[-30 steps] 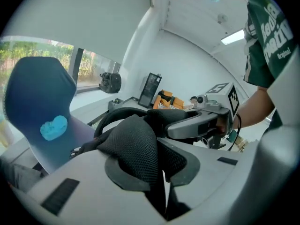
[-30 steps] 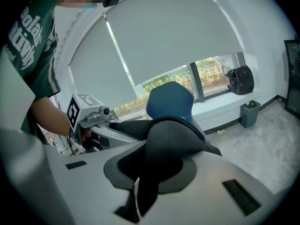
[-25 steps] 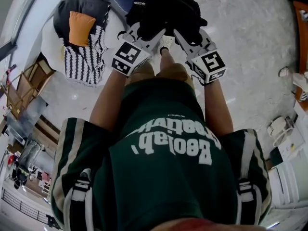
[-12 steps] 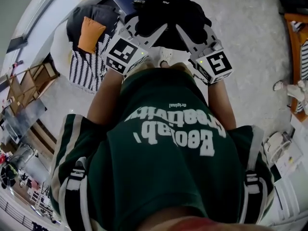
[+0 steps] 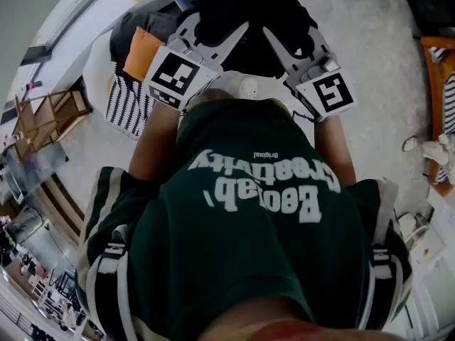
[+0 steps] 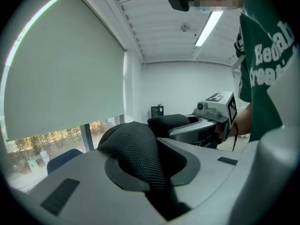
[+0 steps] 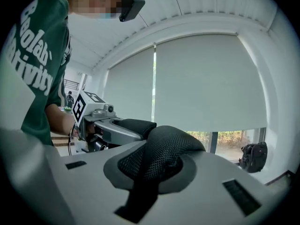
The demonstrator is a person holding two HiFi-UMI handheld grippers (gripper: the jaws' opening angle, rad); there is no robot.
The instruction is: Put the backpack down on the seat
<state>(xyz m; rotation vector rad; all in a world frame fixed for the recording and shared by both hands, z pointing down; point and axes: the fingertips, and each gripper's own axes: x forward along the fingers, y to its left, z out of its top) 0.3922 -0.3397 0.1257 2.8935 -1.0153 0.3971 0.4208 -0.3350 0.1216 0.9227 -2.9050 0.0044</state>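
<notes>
Head view: the left tool (image 5: 208,33) and the right tool (image 5: 295,35) each squeeze a strap (image 6: 138,154) of the black backpack (image 5: 249,16).

Black mesh backpack (image 5: 245,20), orange cushion (image 5: 142,52), black-and-white striped cloth (image 5: 128,101), green shirt (image 5: 249,254)

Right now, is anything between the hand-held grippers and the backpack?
Nothing visible. The left hand-held gripper and the right hand-held gripper are each shut on a black mesh strap of the backpack, which hangs between them.
</notes>
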